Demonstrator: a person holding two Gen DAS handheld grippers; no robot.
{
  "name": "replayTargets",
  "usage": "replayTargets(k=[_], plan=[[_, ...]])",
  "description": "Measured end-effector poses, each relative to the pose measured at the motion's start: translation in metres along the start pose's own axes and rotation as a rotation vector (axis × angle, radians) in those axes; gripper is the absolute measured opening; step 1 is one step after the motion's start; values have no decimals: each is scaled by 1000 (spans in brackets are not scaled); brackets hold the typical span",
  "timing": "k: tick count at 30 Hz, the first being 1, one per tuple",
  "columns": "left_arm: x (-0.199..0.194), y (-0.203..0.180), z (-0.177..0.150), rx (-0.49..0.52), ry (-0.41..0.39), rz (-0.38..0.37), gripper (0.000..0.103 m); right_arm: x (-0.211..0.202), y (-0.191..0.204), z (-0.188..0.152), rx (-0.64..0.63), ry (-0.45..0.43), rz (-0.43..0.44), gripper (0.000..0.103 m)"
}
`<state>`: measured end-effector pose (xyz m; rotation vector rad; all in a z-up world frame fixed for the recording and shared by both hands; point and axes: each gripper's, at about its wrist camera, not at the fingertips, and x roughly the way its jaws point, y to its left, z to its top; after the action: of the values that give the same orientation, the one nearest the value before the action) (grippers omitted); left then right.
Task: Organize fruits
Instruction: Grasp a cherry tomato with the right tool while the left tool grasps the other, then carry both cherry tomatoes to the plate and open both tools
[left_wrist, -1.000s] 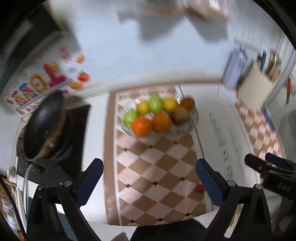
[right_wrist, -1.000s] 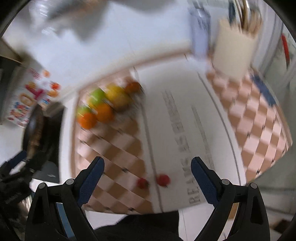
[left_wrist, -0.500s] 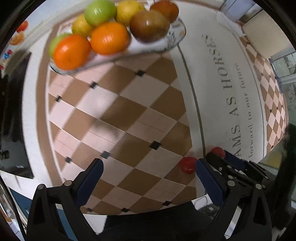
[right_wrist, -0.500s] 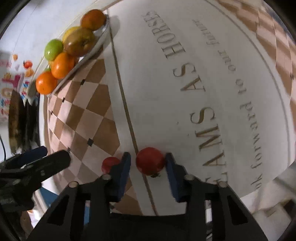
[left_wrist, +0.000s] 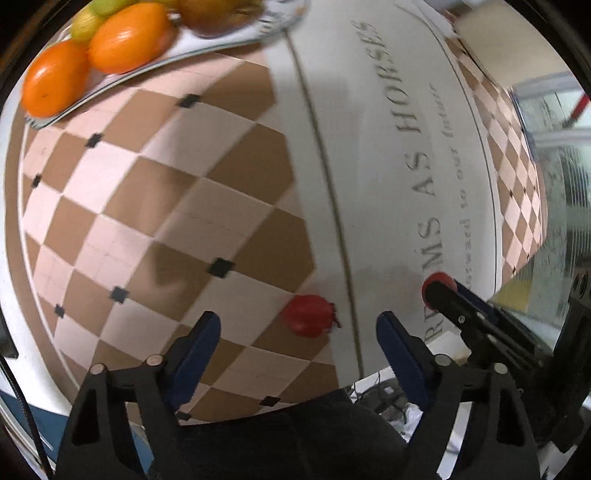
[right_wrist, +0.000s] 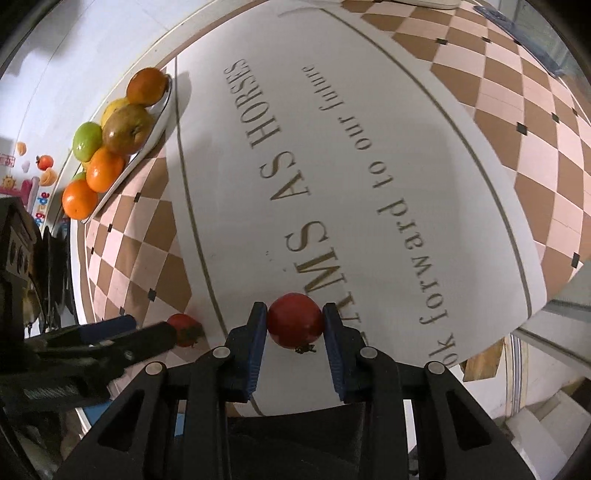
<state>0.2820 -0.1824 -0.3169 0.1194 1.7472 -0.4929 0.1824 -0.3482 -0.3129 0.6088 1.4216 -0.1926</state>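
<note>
Since both little tomatoes sit loose on the tablecloth (right_wrist: 369, 184), far from the fruit plate (right_wrist: 155, 125), each gets a gripper: right gripper (right_wrist: 295, 325) pinches one tomato (right_wrist: 294, 319), left gripper (left_wrist: 297, 332) hangs wide apart around the other tomato (left_wrist: 308, 320), probably grabbing next.

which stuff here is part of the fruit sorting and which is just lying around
Part of the job:
- red fruit between the right gripper fingers
- second red fruit on the tablecloth, ahead of the open left gripper
- fruit plate with oranges, green apples and others

Just lying about:
- lettered tablecloth
- colourful stickers on the wall
</note>
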Motion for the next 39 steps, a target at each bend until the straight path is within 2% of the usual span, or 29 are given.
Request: replayTargets(k=[1, 3, 5, 7, 9, 11, 13, 20, 28, 31, 34, 39], plan=[[3, -4, 0, 13, 6, 2, 74, 0, 0, 0, 4, -1, 1, 33], [10, -11, 1, 32, 20, 5, 70, 0, 2, -1, 8, -8, 0, 33], [16, -18, -1, 57, 32, 14, 56, 0, 3, -1, 12, -9, -1, 33], [22, -22, -2, 73, 49, 7, 47, -1, 4, -1, 12, -12, -8, 33], [26, -22, -3, 85, 45, 19, 44, -3, 3, -1, 15, -14, -11, 33], [28, -23, -1, 95, 41, 29, 35, -3, 2, 0, 16, -14, -15, 33], [30, -23, -1, 97, 46, 25, 31, -4, 1, 0, 25, -15, -15, 33], [19, -21, 2, 85, 19, -17, 30, -12, 0, 12, 38, -35, -5, 33], [-43, 5, 26, 20, -119, -68, 30, -25, 24, 34, 6, -71, 56, 33], [-74, 31, 41, -42, -187, -107, 30, -24, 45, 51, -13, -83, 113, 33], [-98, 57, 57, -118, -253, -136, 30, -18, 75, 74, -27, -89, 215, 33], [-104, 101, 82, -272, -294, -198, 30, 8, 120, 107, -40, -49, 355, 33]])
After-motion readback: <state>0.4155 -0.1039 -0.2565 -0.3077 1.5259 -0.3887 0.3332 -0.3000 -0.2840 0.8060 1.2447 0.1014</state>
